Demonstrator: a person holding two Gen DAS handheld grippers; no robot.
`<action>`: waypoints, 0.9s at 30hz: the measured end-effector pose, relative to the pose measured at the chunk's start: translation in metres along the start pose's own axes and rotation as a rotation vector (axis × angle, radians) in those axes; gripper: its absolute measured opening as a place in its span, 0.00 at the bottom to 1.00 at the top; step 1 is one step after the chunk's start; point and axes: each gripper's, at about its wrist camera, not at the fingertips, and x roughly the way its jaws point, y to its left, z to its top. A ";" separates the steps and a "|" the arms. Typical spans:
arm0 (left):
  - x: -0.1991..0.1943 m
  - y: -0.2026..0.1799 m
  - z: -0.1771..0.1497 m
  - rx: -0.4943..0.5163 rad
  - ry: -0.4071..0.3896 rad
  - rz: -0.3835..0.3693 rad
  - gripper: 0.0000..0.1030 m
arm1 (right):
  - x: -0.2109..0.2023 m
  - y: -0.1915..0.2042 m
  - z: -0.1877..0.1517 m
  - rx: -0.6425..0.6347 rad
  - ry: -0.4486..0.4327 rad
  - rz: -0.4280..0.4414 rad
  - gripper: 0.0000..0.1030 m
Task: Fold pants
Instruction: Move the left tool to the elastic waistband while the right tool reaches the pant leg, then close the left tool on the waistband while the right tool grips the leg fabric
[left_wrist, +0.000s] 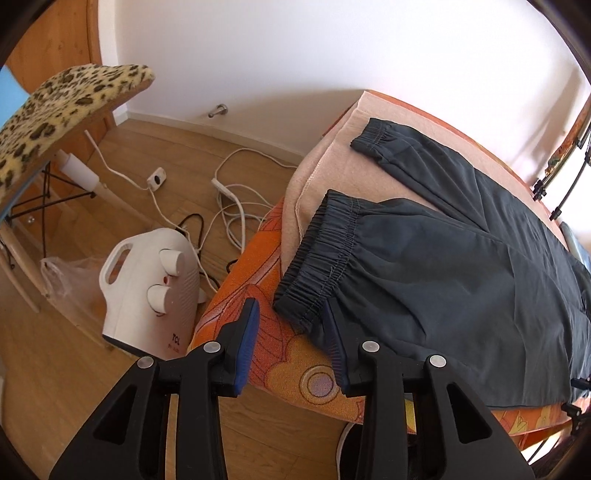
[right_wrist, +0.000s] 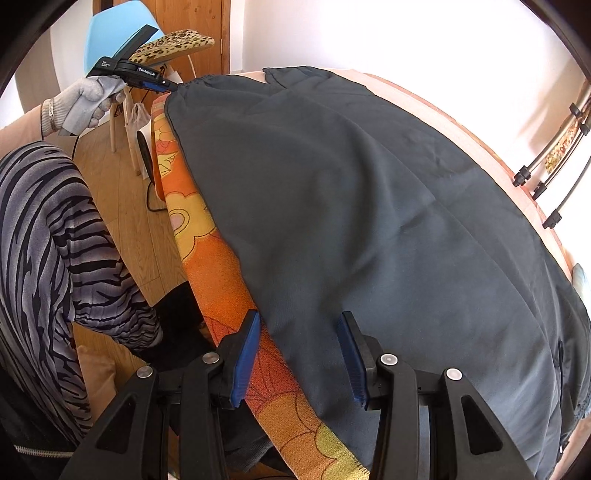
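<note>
— Where the orange flowered cloth (left_wrist: 273, 343) hangs over the near edge, what lies on the surface?

— A pair of dark pants (left_wrist: 461, 273), spread flat. A pale pink blanket (left_wrist: 332, 155) sits under the leg ends, on top of that flowered cloth. Both elastic cuffs point toward the floor side, one near, one further back.

— And the left gripper (left_wrist: 290, 314)?

— Its fingers stand wide apart at the near cuff. The right-hand blue pad touches the cuff's edge; the other hangs over the orange cloth. Nothing is clamped.

— The right gripper (right_wrist: 299, 325)?

— Also wide. One finger is over the orange cloth at the edge, the other over the dark fabric. In that view a gloved hand (right_wrist: 83, 105) holds the left tool at the far cuff.

— What about the room?

— Wooden floor (left_wrist: 147, 155), white wall, a wooden door. A white fan heater (left_wrist: 147, 291) stands on the floor beside the surface, with white and black cords (left_wrist: 229, 210) tangled behind it. A chair with a leopard-print cushion (left_wrist: 62, 110) is off to the left, and a clear plastic bag (left_wrist: 70, 280) sits by its legs. A blue chair (right_wrist: 107, 37) shows behind it in the right view.
</note>
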 end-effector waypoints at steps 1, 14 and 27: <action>0.001 0.000 0.000 -0.002 -0.004 0.000 0.33 | 0.001 -0.001 0.001 0.002 0.003 0.002 0.42; -0.003 -0.010 0.003 0.038 -0.069 0.025 0.08 | 0.000 -0.001 0.002 0.005 0.019 -0.013 0.15; -0.029 -0.018 0.024 0.023 -0.155 -0.034 0.06 | -0.033 -0.013 0.024 -0.017 -0.084 -0.128 0.01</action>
